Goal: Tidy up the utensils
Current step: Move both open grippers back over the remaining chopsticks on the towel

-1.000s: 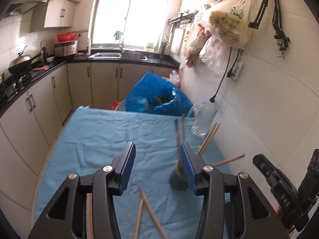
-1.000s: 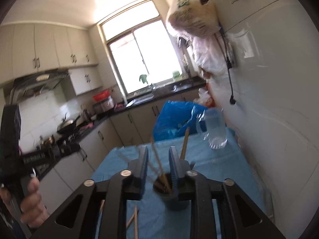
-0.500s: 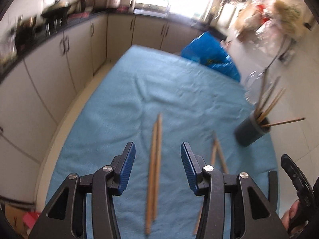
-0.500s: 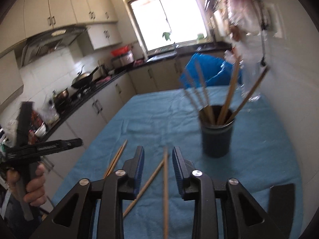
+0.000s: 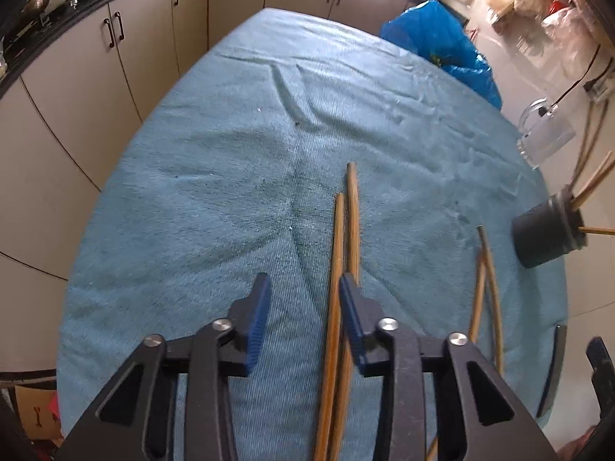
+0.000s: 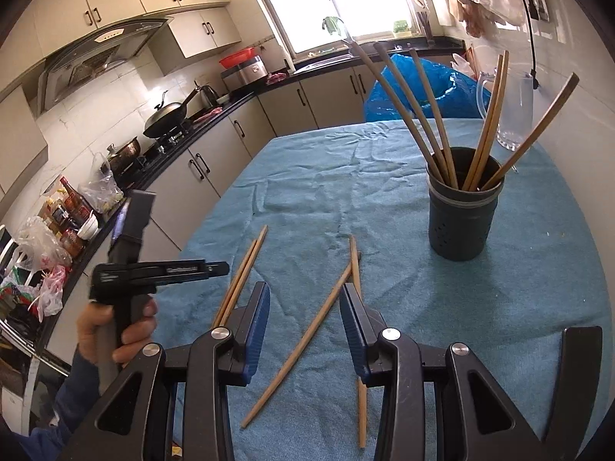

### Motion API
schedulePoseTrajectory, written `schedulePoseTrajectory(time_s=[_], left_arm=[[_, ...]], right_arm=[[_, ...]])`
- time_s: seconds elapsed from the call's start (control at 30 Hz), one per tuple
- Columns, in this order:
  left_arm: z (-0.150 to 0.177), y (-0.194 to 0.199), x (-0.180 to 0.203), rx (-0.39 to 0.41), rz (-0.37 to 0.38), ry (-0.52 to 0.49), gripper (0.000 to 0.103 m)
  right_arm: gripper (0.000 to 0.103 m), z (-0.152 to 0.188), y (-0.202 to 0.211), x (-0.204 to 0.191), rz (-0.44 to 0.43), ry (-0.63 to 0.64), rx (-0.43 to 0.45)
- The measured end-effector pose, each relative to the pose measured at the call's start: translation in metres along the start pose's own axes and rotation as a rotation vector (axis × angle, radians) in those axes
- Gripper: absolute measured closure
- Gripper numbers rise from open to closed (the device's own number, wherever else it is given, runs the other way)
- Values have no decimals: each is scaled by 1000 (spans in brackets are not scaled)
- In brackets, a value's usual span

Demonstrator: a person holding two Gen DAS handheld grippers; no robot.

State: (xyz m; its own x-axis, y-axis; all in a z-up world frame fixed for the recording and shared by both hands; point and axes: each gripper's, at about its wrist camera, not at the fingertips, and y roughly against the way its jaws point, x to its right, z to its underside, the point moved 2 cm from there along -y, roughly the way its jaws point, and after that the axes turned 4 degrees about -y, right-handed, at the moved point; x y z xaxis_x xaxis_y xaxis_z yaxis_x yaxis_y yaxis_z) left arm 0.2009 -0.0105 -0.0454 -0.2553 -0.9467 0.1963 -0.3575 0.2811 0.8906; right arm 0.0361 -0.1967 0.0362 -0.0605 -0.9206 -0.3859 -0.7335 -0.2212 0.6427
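A pair of wooden chopsticks [image 5: 342, 253] lies on the blue cloth [image 5: 230, 161] under my open left gripper [image 5: 303, 292], one stick between its jaws. A second crossed pair [image 5: 486, 292] lies to the right; in the right wrist view this pair [image 6: 326, 307] lies below my open, empty right gripper [image 6: 305, 299]. The dark holder [image 6: 463, 215] with several chopsticks stands upright at the right, also in the left wrist view [image 5: 546, 234]. The left gripper shows in the right wrist view [image 6: 219, 269], above the first pair [image 6: 240, 276].
A clear glass jug [image 5: 544, 138] stands behind the holder by the tiled wall. A blue plastic bag [image 5: 442, 42] sits beyond the table's far end. Kitchen cabinets [image 5: 96, 61] run along the left. The right gripper's edge [image 5: 549, 368] shows at lower right.
Both grippers have tipped down and pulled back from the holder toward the loose chopsticks. The left gripper has dropped closer over the left pair. Both have stayed open.
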Motion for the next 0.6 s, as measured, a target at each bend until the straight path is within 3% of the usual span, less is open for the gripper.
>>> schedulePoseTrajectory(time_s=[0.6], left_arm=[[-14, -19, 14, -3, -62, -61, 75]], right_arm=[[62, 2, -8, -1, 11, 0, -23]])
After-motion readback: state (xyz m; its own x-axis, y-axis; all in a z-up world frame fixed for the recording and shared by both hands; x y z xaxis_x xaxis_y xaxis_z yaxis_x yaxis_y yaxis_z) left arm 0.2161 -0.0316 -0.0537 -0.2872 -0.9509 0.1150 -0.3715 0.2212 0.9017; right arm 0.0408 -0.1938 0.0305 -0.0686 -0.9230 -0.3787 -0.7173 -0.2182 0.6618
